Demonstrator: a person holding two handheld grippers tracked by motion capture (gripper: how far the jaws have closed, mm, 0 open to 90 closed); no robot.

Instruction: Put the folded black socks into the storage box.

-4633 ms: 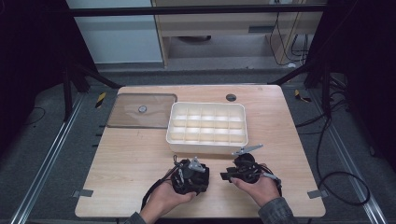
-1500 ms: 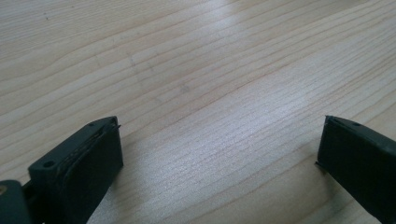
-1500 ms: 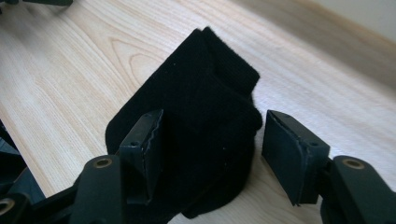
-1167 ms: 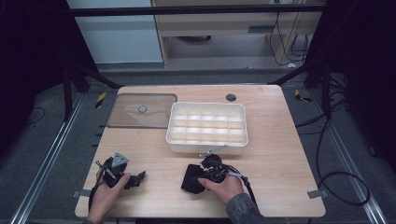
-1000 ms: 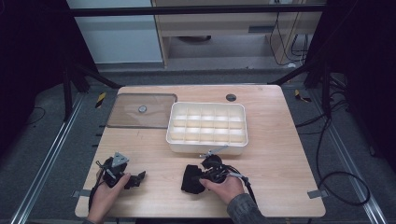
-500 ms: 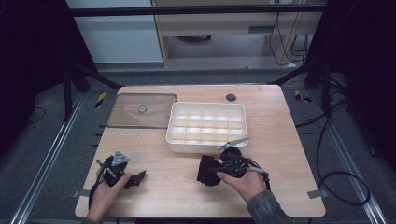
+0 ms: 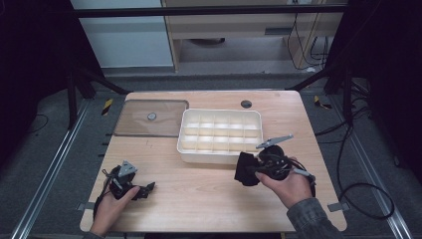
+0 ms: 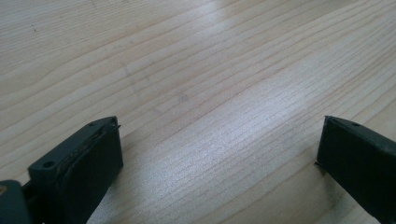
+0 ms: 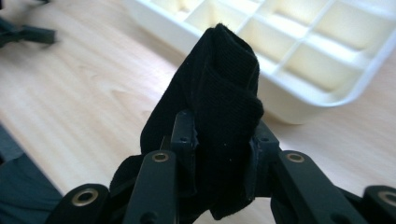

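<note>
Right gripper view shows a folded black cloth [image 9: 219,116] pinched between the right tongs [image 9: 223,140], jaws pressed into its sides, held up just short of the white compartment tray [image 9: 327,88]. Against the high view of a second ago, the bundle [image 7: 246,169] has left the middle of the bench [image 7: 199,199] and come up beside the tray's near wall [image 7: 219,157], so the carry looks nearly done and a drop into a cell is likely next. Left tongs [image 8: 215,158] rest wide and empty over bare wood, unmoved. A clear lid [image 7: 149,117] lies left of the tray
</note>
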